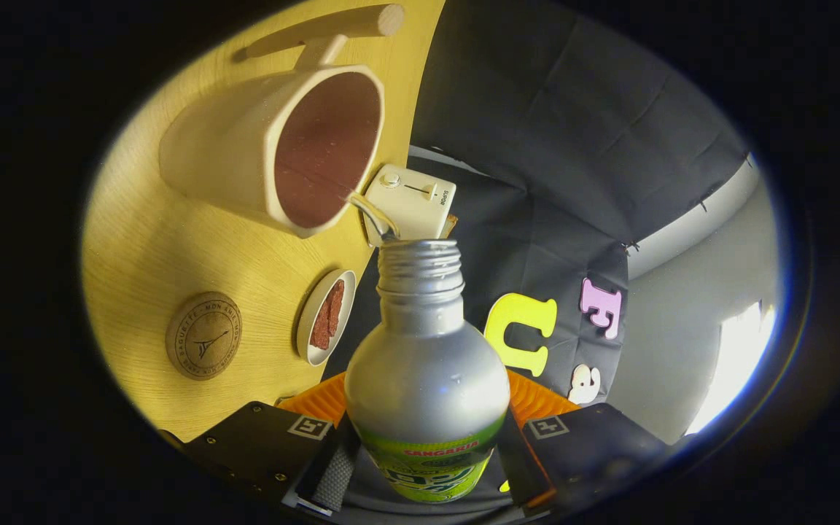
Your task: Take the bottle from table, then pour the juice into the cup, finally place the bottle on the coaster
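Jaws clamped on the bottle [427, 372], long axis running straight ahead, open neck just shy of the cup [274, 146] rim on the tabletop [150, 248], thin stream crossing.

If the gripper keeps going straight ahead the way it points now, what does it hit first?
Gripper, shut on the silver metal bottle, would likely drive the bottle's mouth into the small white toaster; depth is unclear.

bottle [427, 379] base cut off, toaster [413, 200] partly hidden

Wood table [150, 240] w/ cup [245, 157], coaster [203, 335], dish [325, 317], toaster [413, 203].
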Demonstrator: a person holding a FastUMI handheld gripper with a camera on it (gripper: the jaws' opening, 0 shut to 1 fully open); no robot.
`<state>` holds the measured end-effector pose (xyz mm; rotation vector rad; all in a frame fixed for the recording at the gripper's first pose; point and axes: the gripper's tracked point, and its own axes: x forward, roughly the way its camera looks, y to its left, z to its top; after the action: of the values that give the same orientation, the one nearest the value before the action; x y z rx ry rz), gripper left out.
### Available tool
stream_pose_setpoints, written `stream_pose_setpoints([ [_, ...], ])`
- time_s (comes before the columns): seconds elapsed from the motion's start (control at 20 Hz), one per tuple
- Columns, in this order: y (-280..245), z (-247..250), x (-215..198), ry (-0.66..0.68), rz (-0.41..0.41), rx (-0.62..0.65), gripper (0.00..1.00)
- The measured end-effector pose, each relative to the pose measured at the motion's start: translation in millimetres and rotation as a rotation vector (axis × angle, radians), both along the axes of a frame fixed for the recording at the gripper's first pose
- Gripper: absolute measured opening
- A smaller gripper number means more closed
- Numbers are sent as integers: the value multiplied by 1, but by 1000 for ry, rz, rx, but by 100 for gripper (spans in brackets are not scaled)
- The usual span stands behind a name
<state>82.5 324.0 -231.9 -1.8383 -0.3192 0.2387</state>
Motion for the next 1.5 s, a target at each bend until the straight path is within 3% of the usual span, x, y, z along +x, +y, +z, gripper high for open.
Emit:
stream_pose_setpoints([
  [1.5,11,14,-6,-113,60,-236,82],
])
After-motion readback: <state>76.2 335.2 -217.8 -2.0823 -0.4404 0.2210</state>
